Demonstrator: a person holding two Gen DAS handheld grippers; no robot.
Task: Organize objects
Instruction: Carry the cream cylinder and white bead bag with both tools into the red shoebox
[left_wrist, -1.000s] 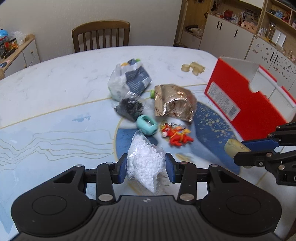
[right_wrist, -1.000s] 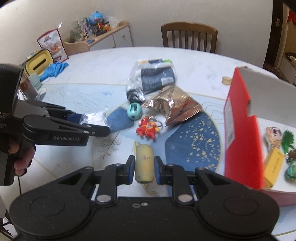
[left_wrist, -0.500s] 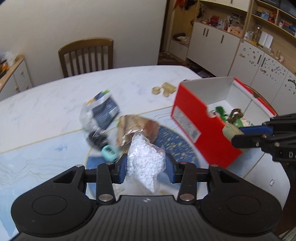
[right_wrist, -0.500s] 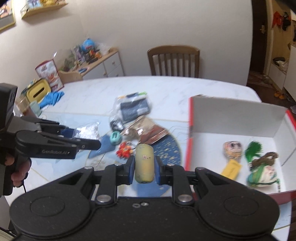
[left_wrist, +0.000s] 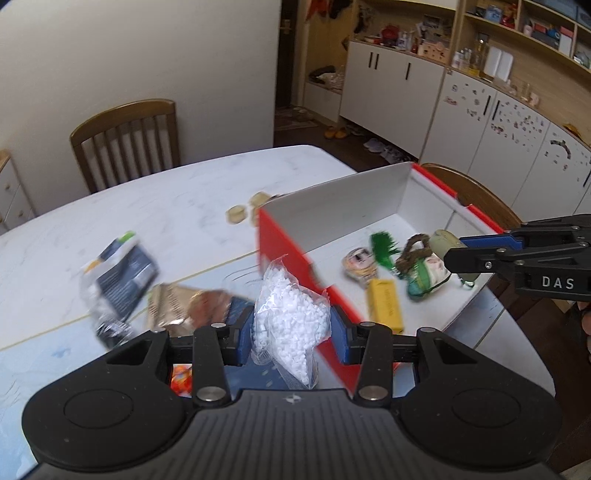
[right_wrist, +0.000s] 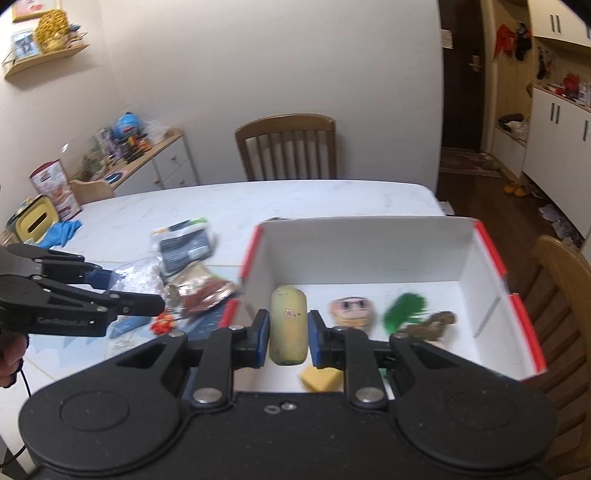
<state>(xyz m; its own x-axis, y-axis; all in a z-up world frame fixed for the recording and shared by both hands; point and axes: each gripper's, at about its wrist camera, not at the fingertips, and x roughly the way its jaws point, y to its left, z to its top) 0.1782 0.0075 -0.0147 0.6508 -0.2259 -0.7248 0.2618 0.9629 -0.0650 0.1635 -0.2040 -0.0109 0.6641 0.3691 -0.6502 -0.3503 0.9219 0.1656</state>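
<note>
My left gripper (left_wrist: 291, 325) is shut on a clear bag of white pellets (left_wrist: 290, 317), held in the air above the near left wall of the red box (left_wrist: 284, 243). My right gripper (right_wrist: 288, 330) is shut on a pale yellow cylinder (right_wrist: 288, 325) and hangs over the box's white inside (right_wrist: 369, 266). In the left wrist view the right gripper (left_wrist: 458, 254) reaches in from the right over the box, with the cylinder's end (left_wrist: 443, 240) showing. The left gripper (right_wrist: 125, 291) shows at the left of the right wrist view.
Inside the box lie a yellow block (left_wrist: 386, 308), a green tuft (left_wrist: 382, 249), a round face toy (left_wrist: 360, 260) and a brown-green bundle (left_wrist: 421, 269). A dark packet (left_wrist: 122, 269), a brown foil bag (left_wrist: 173, 306), an orange toy (right_wrist: 162, 325) and small yellow cups (left_wrist: 243, 210) lie on the table. Wooden chairs (right_wrist: 288, 147) stand around it.
Both grippers have risen and swung right with their loads, from above the table's loose items to over the red box. The box's inside has come into view.
</note>
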